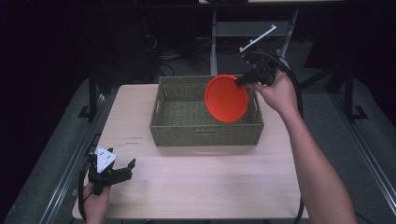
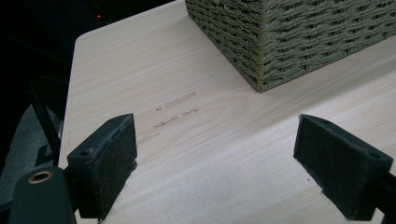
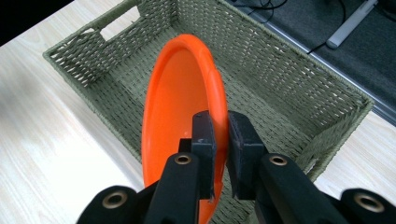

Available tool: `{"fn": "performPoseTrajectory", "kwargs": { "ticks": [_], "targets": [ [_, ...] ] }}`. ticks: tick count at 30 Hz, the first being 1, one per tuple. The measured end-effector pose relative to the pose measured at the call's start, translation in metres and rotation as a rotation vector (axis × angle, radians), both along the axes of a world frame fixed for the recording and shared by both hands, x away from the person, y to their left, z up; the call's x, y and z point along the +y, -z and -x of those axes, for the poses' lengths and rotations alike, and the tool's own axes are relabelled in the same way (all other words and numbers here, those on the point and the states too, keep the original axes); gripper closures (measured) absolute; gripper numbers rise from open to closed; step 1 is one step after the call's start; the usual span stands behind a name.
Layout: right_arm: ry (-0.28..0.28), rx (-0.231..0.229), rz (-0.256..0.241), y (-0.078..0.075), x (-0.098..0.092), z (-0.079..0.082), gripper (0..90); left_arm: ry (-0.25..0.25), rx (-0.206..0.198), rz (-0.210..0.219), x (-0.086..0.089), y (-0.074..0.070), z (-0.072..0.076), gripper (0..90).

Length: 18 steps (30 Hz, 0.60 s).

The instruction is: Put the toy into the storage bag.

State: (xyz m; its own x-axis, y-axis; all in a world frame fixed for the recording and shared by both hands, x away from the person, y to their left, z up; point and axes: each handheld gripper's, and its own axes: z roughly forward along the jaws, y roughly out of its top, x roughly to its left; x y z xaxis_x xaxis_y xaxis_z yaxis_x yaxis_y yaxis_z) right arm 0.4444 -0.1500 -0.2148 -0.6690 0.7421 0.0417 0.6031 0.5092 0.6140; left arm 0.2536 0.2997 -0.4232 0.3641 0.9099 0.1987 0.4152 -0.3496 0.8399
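High view: my right gripper (image 1: 243, 82) clamps the orange plate (image 1: 226, 98) by its 2 o'clock rim, tilted above the basket (image 1: 205, 131). My left gripper (image 1: 122, 169) sits at the table's (image 1: 205, 182) 7 o'clock.

Left gripper view: jaws spread wide, nothing between, basket corner at 1 o'clock.

Right gripper view: jaws pinch plate rim edge-on over the basket.

Plate (image 1: 227, 98) on edge above the basket (image 1: 205, 132), basket mid-table (image 1: 196, 186), toward the far edge.

In the right gripper view the orange plate (image 3: 177, 107) runs off the bottom edge and hides part of the basket (image 3: 299, 74) floor, while the faint marks (image 2: 175, 112) on the bench (image 2: 140, 60) are too small to read.
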Motion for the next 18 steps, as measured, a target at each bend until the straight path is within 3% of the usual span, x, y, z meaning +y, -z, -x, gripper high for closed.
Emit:
{"fn": "performPoseTrajectory", "kwargs": {
  "ticks": [18],
  "targets": [
    [0.036,0.021,0.018,0.022,0.009,-0.024,81.9,0.004,0.0,0.006,-0.001,0.0,0.001,12.9]
  ]
}}
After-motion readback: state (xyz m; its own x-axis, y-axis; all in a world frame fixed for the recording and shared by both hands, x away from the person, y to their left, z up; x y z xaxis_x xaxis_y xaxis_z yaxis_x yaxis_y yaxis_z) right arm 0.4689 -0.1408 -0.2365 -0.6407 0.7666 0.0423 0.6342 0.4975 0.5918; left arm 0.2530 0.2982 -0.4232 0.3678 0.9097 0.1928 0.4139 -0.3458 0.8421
